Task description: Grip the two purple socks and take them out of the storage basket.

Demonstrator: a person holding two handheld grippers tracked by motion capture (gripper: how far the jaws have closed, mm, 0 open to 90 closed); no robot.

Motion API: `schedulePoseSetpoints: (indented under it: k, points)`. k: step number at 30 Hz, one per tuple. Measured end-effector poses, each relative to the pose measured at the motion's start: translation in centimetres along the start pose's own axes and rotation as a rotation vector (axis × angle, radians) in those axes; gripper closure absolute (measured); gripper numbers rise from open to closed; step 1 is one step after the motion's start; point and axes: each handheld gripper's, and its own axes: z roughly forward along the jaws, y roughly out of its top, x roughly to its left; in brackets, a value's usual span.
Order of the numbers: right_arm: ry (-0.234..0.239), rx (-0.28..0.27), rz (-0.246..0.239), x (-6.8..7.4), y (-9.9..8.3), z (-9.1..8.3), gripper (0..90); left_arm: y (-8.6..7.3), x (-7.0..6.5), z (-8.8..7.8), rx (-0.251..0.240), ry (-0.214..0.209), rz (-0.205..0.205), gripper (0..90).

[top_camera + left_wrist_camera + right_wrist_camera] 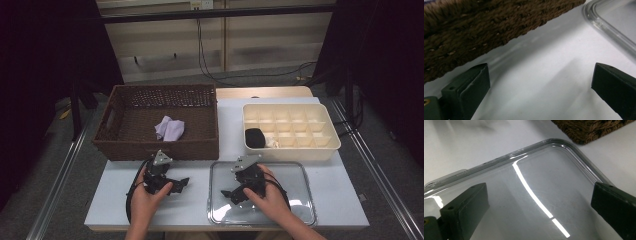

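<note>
Both grippers, left [181, 183] and right [228, 194], are held wide open and empty, the right poised over the clear lid [300, 175], apparently for grasping.

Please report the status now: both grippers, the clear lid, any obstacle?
Left hand-held gripper open over bare table. Right hand-held gripper open above clear lid, holding nothing. Wicker basket close behind; nothing blocking.
</note>
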Motion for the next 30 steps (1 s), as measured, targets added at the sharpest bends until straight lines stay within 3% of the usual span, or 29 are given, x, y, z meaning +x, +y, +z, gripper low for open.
schedulePoseSetpoints:
  k: [5, 12, 22, 30]
  points:
    - [0.000, 0.000, 0.000, 0.0, 0.0, 0.0, 0.6, 0.4, 0.0, -0.4, -0.007, -0.023, -0.006, 1.5]
    - [0.000, 0.000, 0.000, 0.0, 0.0, 0.0, 0.7, 1.1, 0.4, -1.1, -0.012, -0.070, -0.046, 1.4]
    - [0.001, 0.000, 0.001, 0.0, 0.0, 0.0, 0.6, 2.4, 0.6, -2.3, -0.013, -0.084, -0.064, 2.9]
    - [0.001, 0.001, 0.002, 0.0, 0.0, 0.0, 0.6, 3.7, 0.9, -3.6, -0.006, -0.099, -0.051, 3.9]
